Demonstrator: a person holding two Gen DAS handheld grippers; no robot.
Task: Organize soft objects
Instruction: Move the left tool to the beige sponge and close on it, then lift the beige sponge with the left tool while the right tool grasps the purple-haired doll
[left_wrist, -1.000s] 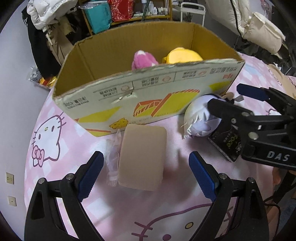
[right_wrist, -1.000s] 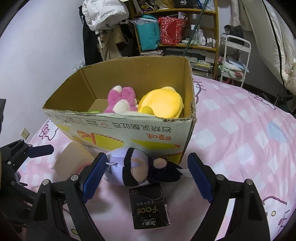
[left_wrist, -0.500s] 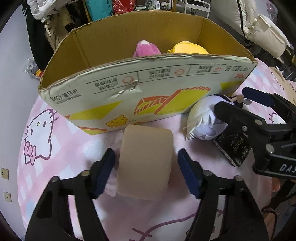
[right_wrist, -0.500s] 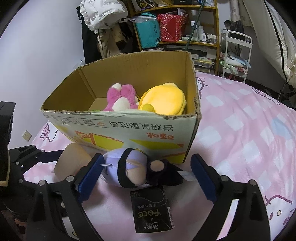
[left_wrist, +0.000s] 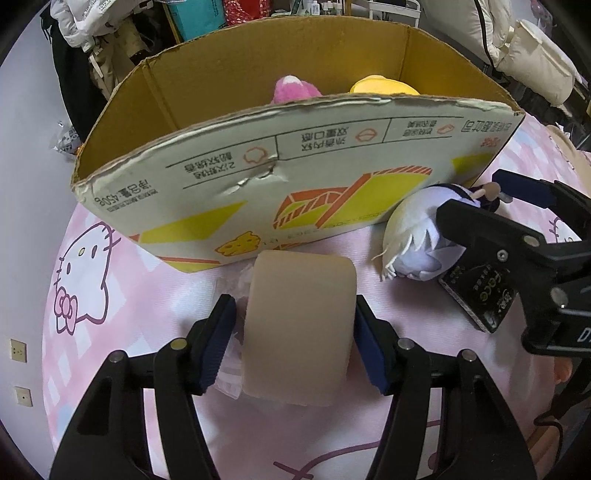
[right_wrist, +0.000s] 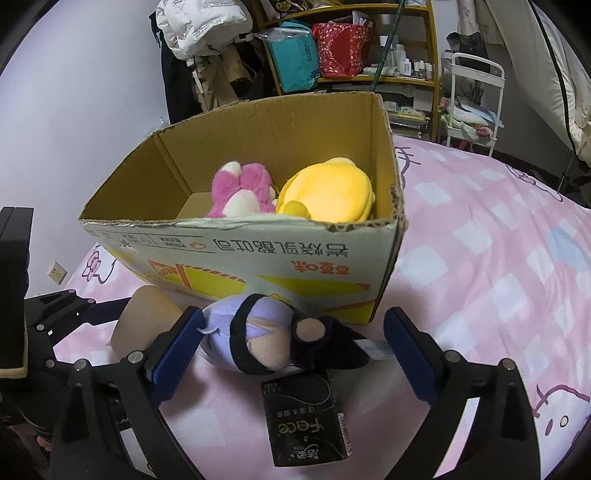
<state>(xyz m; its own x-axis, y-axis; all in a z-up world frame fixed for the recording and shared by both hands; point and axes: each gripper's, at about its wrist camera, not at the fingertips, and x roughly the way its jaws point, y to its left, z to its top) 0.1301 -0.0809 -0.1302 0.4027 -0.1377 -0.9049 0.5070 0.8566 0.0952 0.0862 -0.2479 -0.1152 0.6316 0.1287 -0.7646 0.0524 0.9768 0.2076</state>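
Note:
A beige foam block (left_wrist: 299, 325) lies on the pink bed in front of a cardboard box (left_wrist: 295, 177). My left gripper (left_wrist: 295, 332) is shut on the block, both pads against its sides. A purple plush doll (right_wrist: 266, 339) lies by the box's near wall, between the fingers of my right gripper (right_wrist: 291, 354), which is open around it. The doll also shows in the left wrist view (left_wrist: 417, 240). A pink plush (right_wrist: 240, 192) and a yellow plush (right_wrist: 328, 192) lie inside the box (right_wrist: 258, 258).
A black packet (right_wrist: 306, 417) lies on the bed just in front of the doll. A clear plastic wrapper (left_wrist: 231, 354) sits by the block's left side. Shelves (right_wrist: 351, 55), a white cart (right_wrist: 476, 103) and hanging coats stand beyond the bed.
My left gripper moved forward and closed from wide open onto the foam block. My right gripper edged forward around the doll and stayed open.

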